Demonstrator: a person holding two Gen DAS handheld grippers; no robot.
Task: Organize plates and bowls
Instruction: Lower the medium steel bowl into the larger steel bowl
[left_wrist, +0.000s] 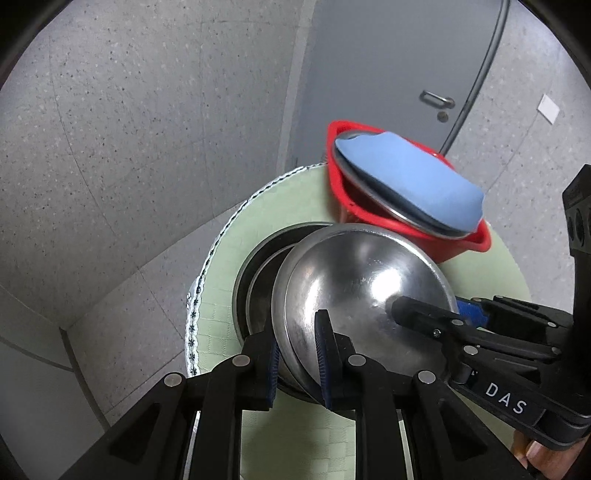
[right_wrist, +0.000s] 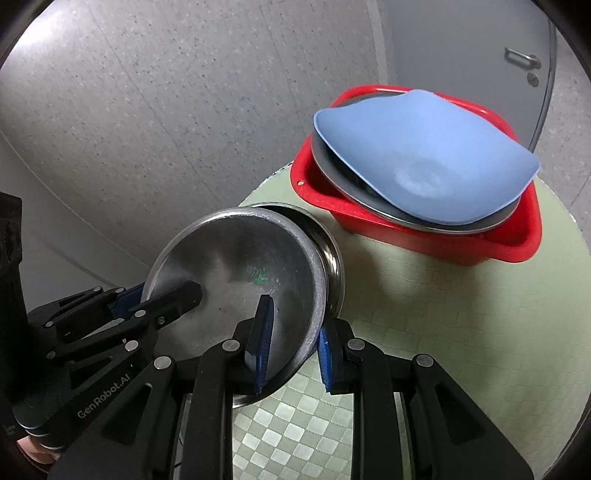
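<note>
Nearest, in the left wrist view: left gripper (left_wrist: 299, 354) clamped on the near rim of a steel bowl (left_wrist: 365, 295), one pad inside the bowl, one outside. Same grip mirrored in the right wrist view: right gripper (right_wrist: 295, 350) pinched on the opposite rim of the steel bowl (right_wrist: 240, 266), each gripper's fingers showing across the bowl in the other's view. Bowl tilted, carried two-handed just above a darker steel dish (left_wrist: 255, 273) resting on the round green-checked table (left_wrist: 221, 332); whether the two touch cannot be told. Probably mid-nesting, the bowl on its way into or onto that dish, not yet released. Farther back, toward the table's far edge: red tub (right_wrist: 491, 243) already loaded with a steel plate (right_wrist: 369, 210) and, leaning over it, a pale blue dish (right_wrist: 436, 155), both askew rather than stacked flat. By this layout, roughly midway: some pieces gathered in the tub, one bowl in hand, the dark dish not yet put away. Left to do, by judgement: setting the bowl down, letting go, tidying the tub's slanted stack. Beyond, only speckled floor and a grey door.
</note>
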